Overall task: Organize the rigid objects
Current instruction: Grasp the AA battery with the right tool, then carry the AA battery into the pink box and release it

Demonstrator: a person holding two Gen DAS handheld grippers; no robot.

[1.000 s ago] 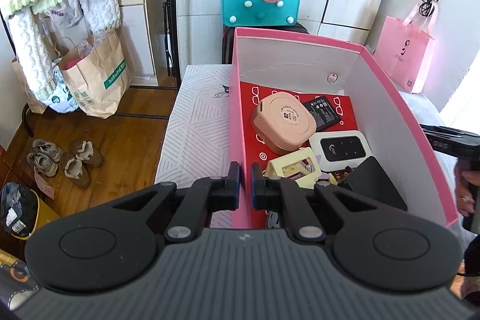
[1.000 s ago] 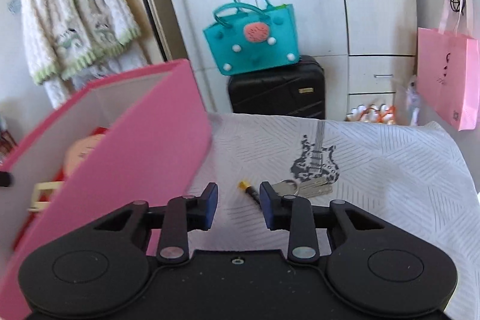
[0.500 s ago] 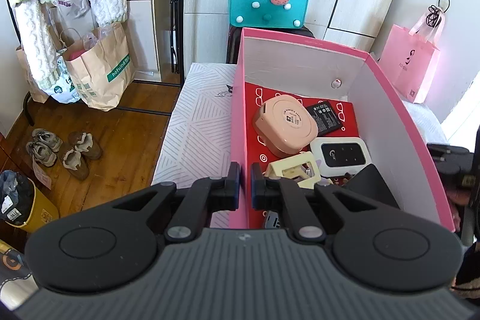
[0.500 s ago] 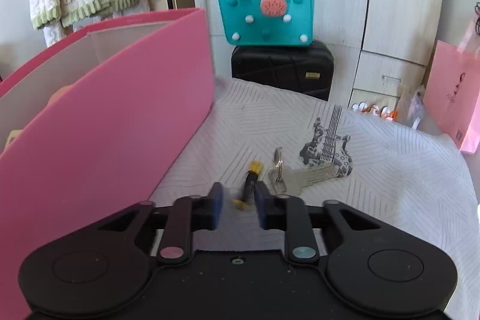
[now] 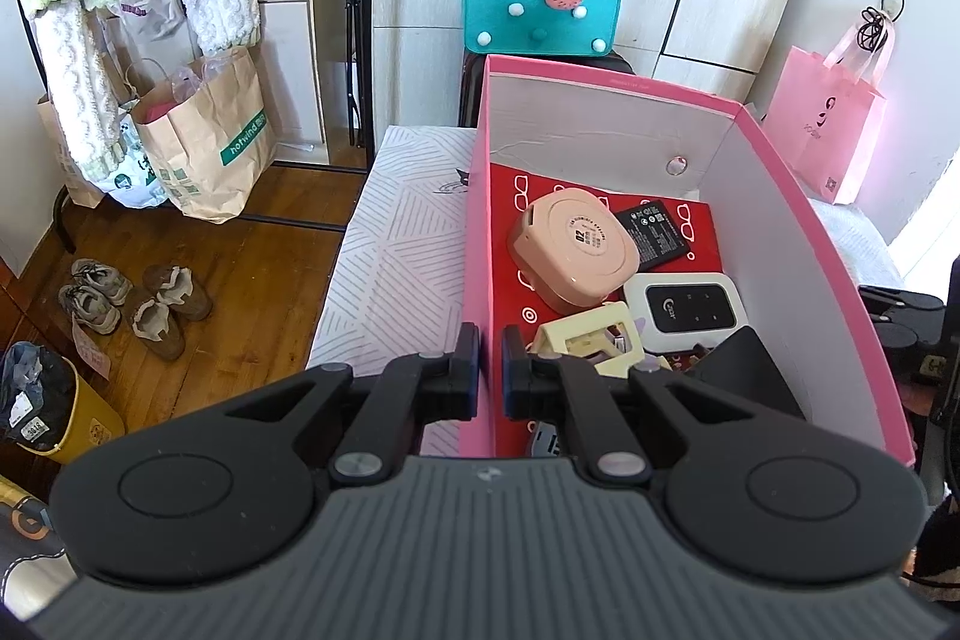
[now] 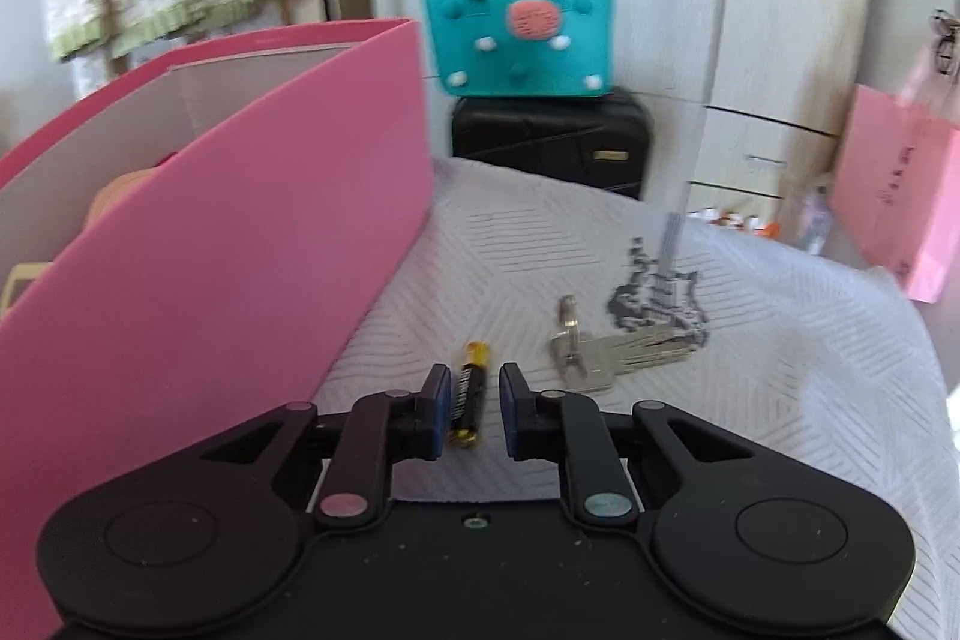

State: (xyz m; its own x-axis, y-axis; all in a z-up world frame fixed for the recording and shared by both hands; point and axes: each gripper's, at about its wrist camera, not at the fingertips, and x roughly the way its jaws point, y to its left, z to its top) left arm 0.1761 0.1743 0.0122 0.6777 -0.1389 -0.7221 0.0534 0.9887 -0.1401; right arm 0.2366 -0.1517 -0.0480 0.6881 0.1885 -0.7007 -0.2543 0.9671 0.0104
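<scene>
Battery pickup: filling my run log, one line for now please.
left gripper: shut on pink box | right gripper: jaws just closing, battery between, ungripped

The pink box (image 5: pixel 774 172) stands open-topped, so a gripper could come down into it from above, yet its floor is crowded: a peach round case (image 5: pixel 570 250), a black battery pack (image 5: pixel 657 235), a white pocket router (image 5: pixel 690 307), a cream frame (image 5: pixel 591 337) and a black flat item (image 5: pixel 750 376) leave only strips of red liner bare near the far wall. The box's tall side wall (image 6: pixel 240 250) blocks the left of the white cloth (image 6: pixel 780 400) — passage there is over the rim only. Right of the wall the cloth lies open, broken just by a battery (image 6: pixel 470 391) and a bunch of keys (image 6: pixel 606 349), near each other but apart.
</scene>
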